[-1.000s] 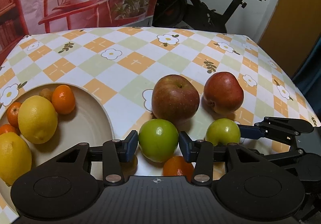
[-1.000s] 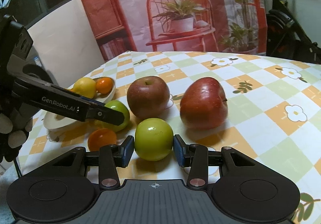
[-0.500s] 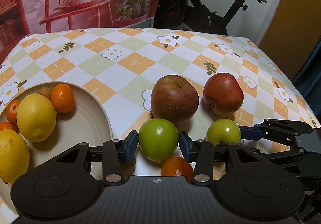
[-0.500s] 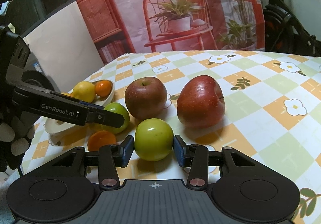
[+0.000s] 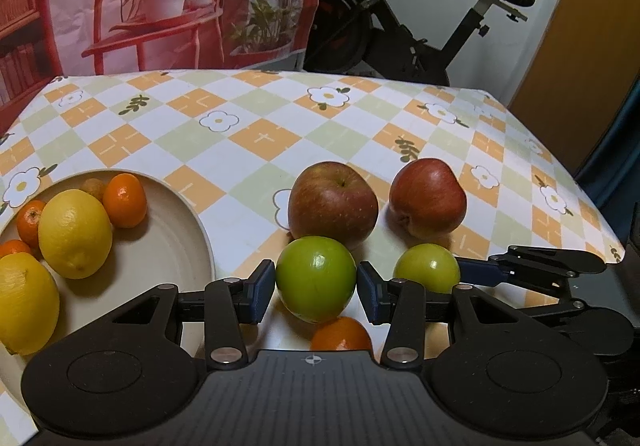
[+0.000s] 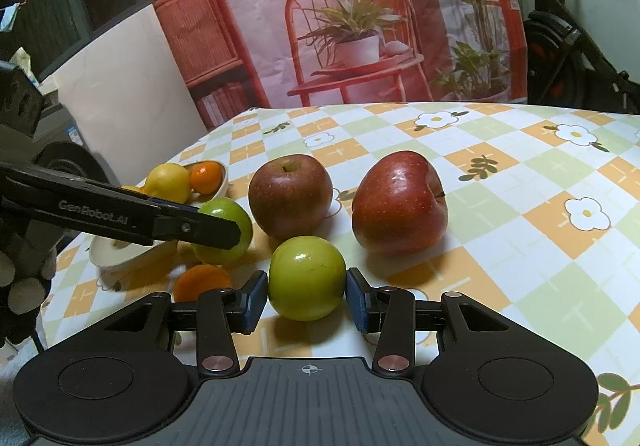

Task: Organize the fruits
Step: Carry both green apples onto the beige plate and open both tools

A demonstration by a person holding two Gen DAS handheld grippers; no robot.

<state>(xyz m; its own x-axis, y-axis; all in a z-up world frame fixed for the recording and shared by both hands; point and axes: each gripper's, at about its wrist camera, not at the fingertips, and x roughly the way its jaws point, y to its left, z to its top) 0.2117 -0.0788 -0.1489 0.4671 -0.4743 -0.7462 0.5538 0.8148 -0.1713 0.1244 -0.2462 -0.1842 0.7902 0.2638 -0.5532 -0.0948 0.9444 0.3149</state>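
- The tabletop (image 5: 280,134) carries the fruit; the plate (image 5: 176,242) of lemons and oranges lies left of my left fingers (image 5: 316,292).
- Two red apples sit just beyond both sets of fingers.
- Each set is clenched on a green apple (image 5: 316,278), (image 6: 307,278) of its own; my right fingers (image 6: 307,296) seem to touch on both sides.
- Both point downward; lift straight, squeezing gently, clear of the orange (image 5: 341,334) beneath.

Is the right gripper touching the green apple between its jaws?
Touching. In the right wrist view both blue pads of the right gripper press the flanks of the green apple, with no gap visible.
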